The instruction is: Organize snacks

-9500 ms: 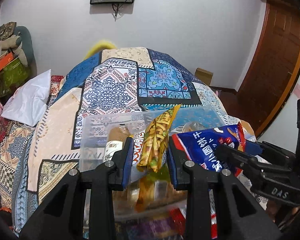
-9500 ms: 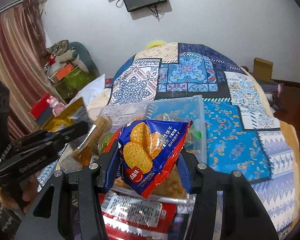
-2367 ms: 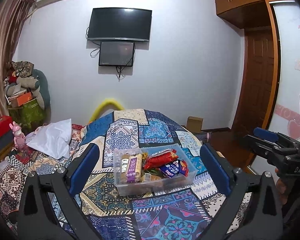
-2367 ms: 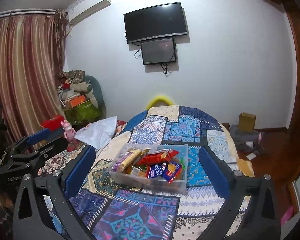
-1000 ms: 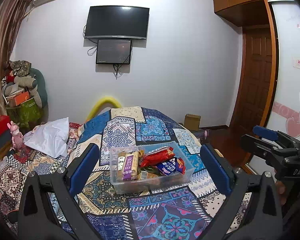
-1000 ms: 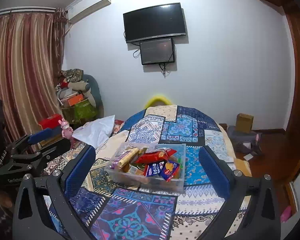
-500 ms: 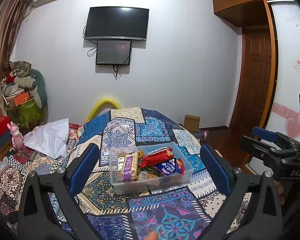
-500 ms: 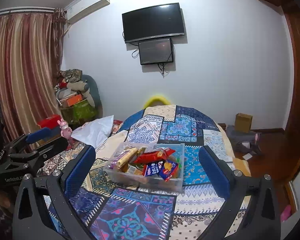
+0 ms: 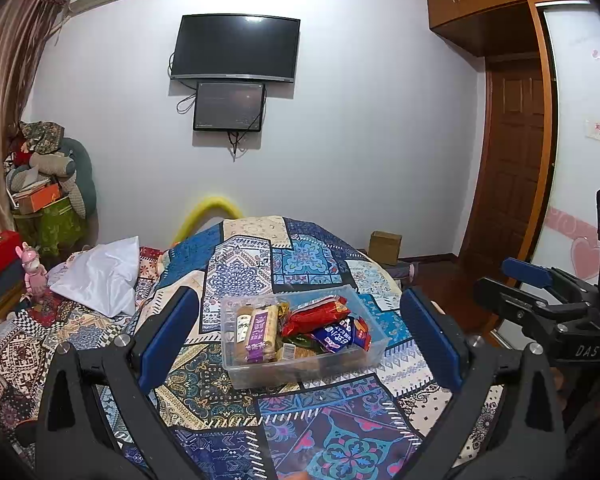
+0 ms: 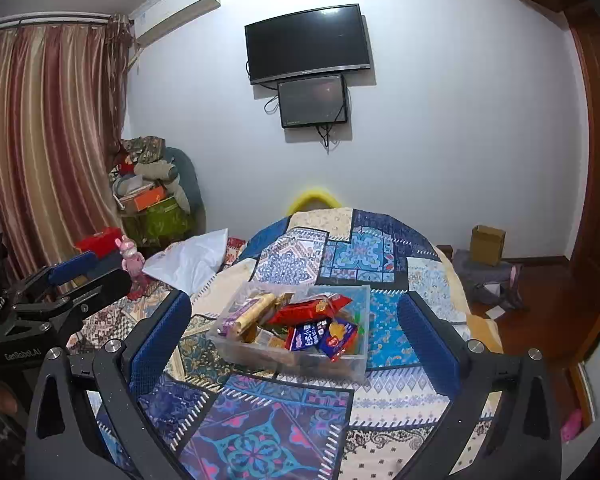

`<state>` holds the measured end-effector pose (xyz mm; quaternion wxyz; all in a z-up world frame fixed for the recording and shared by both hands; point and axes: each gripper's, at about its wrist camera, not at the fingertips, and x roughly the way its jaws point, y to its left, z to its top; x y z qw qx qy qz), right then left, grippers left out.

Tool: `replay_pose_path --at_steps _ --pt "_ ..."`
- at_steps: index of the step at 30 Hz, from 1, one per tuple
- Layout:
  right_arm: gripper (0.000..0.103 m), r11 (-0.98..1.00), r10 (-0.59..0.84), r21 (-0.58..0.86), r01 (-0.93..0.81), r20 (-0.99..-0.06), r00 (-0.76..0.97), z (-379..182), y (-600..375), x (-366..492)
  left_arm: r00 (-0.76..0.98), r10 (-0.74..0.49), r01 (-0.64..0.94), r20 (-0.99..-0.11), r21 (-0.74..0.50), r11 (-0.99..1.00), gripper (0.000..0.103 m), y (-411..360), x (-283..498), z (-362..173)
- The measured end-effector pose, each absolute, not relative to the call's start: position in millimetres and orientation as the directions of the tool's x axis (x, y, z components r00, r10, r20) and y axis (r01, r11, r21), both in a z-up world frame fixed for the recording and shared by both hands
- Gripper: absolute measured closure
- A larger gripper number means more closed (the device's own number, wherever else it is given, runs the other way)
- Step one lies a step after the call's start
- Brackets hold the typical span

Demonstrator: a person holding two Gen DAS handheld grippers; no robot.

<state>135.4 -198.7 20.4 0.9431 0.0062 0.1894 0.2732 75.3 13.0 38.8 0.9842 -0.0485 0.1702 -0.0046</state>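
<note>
A clear plastic bin [image 9: 364,358] [image 10: 358,366] sits on the patchwork-covered bed and holds several snack packs. Among them are a red bag [image 9: 314,314] [image 10: 312,308], a blue biscuit pack [image 9: 338,336] [image 10: 312,334] and a purple-labelled bar [image 9: 262,334] [image 10: 240,314]. My left gripper [image 9: 298,338] is held back from the bin, wide open and empty. My right gripper [image 10: 294,340] is likewise wide open and empty, well short of the bin. Each gripper shows at the edge of the other's view.
The patchwork bedspread [image 9: 240,264] [image 10: 356,248] runs to the far wall. A white pillow [image 9: 100,276] and a pink toy [image 9: 32,270] lie to the left. A cardboard box [image 10: 486,244] stands on the floor at the right, near a wooden door [image 9: 508,168].
Both grippers once held snack packs over the bin; now both are open, empty and drawn well back. Over the last second the views have barely shifted.
</note>
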Motion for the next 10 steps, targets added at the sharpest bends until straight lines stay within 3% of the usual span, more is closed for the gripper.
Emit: replay_pose_path --at_steps 10 --pt "0.0 0.852 0.516 0.124 -0.508 -0.359 0.778 15.4 -197.0 136.5 0.934 -0.025 -0.004 -0.356 -0.081 0.997 0.001 9.9 78.2 34.7"
